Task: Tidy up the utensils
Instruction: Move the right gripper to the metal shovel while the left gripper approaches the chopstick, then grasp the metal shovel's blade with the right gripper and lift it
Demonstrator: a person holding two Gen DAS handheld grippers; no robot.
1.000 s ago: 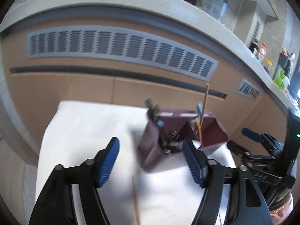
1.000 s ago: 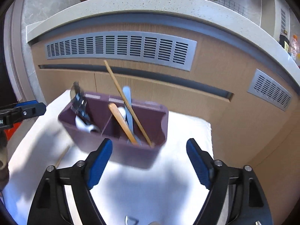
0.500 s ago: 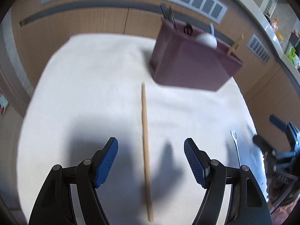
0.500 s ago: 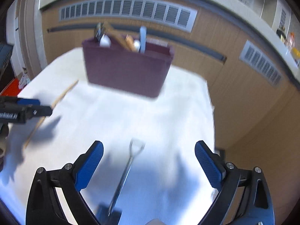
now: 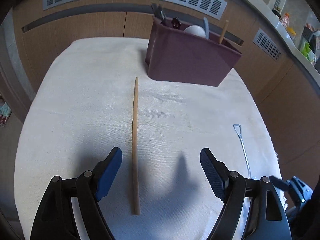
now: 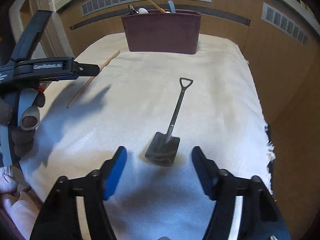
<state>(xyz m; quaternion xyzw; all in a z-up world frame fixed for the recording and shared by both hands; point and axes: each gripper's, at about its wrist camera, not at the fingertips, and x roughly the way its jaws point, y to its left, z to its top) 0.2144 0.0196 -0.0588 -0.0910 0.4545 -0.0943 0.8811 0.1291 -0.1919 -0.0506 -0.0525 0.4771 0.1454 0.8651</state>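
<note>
Left tongs (image 5: 161, 161) spread around a wooden chopstick (image 5: 135, 140); right tongs (image 6: 159, 158), closing but still apart, straddle a shovel-shaped spoon (image 6: 170, 128).

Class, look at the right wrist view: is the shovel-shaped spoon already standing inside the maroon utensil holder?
No, the shovel-shaped spoon lies flat on the white cloth, apart from the maroon utensil holder.

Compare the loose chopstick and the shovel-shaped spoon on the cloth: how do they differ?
The chopstick is pale wood, plain and straight; the shovel-shaped spoon is dark metal with a flat blade and looped handle. The chopstick lies between the open left gripper's jaws, the spoon ahead of the right gripper. Both lie flat, outside the maroon caddy.
</note>
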